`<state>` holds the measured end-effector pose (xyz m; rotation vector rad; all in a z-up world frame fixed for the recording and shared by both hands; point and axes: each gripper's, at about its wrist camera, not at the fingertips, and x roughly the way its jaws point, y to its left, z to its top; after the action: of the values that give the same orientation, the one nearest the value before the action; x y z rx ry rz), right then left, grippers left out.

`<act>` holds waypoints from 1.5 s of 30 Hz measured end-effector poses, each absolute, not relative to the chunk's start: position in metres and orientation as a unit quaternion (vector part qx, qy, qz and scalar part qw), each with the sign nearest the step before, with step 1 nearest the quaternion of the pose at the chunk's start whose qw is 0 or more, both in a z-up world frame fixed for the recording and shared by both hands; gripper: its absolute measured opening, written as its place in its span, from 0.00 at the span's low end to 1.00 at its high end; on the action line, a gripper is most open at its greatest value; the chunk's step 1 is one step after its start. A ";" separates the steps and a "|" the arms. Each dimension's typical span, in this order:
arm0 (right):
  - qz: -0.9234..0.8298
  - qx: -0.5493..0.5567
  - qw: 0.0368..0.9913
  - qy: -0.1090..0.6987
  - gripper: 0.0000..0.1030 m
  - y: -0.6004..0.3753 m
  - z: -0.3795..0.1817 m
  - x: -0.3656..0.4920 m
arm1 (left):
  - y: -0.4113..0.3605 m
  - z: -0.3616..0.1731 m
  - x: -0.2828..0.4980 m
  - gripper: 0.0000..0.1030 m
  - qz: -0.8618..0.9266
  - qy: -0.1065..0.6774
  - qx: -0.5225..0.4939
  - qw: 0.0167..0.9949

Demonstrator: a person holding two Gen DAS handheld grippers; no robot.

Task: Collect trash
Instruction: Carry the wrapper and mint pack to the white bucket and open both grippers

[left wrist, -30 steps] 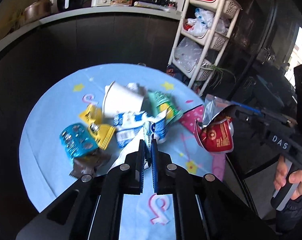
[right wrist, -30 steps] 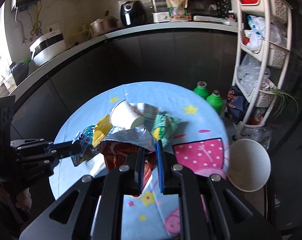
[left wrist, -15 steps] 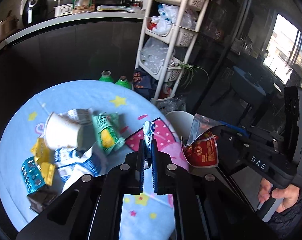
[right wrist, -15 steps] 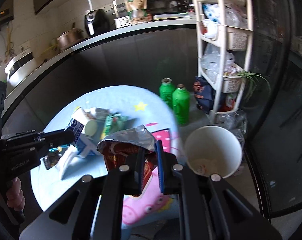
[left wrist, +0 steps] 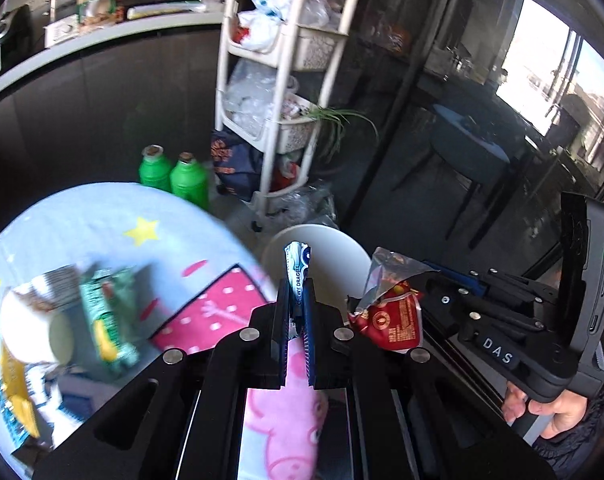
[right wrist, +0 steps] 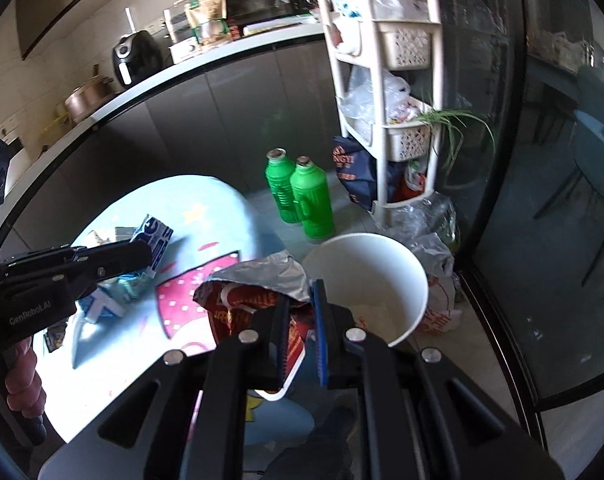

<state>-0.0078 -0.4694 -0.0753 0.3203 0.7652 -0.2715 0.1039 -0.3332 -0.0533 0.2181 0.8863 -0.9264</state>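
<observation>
Counter, left part: round counter (left wrist: 102,216) under a pale blue cartoon cloth; loose trash on it, among it a tipped white paper cup (left wrist: 34,332) and a green-and-yellow snack packet (left wrist: 106,320).
Left tongs (left wrist: 298,316): closed flat on a blue-and-white chewy-dragée wrapper (left wrist: 298,272); wrapper stands upright, long axis along the fingers.
Bin: white round plastic waste bin (right wrist: 365,280) on the floor just past the counter's right edge, mouth up.
Key relation: wrapper's top shows against the bin's mouth in the left wrist view, so the bin lies ahead and below; right tongs look nearer the rim.
Right tongs (right wrist: 302,320): clamped on a crumpled red foil snack bag (right wrist: 254,300), silver lining out, beside the bin's near rim.
Hand pose: both tools point forward and down toward the bin, side by side.
Judgement: both need to clear the rim before letting go.
</observation>
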 end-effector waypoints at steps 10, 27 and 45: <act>-0.146 0.180 0.892 0.388 0.12 -0.519 -0.113 0.002 | -0.392 -0.089 0.121 0.06 -0.453 0.442 0.108 0.766; -0.164 0.216 0.863 0.426 0.12 -0.576 -0.181 0.028 | -0.452 -0.147 0.139 0.06 -0.458 0.485 0.146 0.730; -0.150 0.201 0.859 0.446 0.28 -0.583 -0.209 0.055 | -0.462 -0.154 0.154 0.21 -0.440 0.476 0.155 0.745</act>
<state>0.0551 -0.5825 -0.2085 0.4225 0.9364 -0.3157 0.1539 -0.4616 -0.1542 0.3400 1.0426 -0.9643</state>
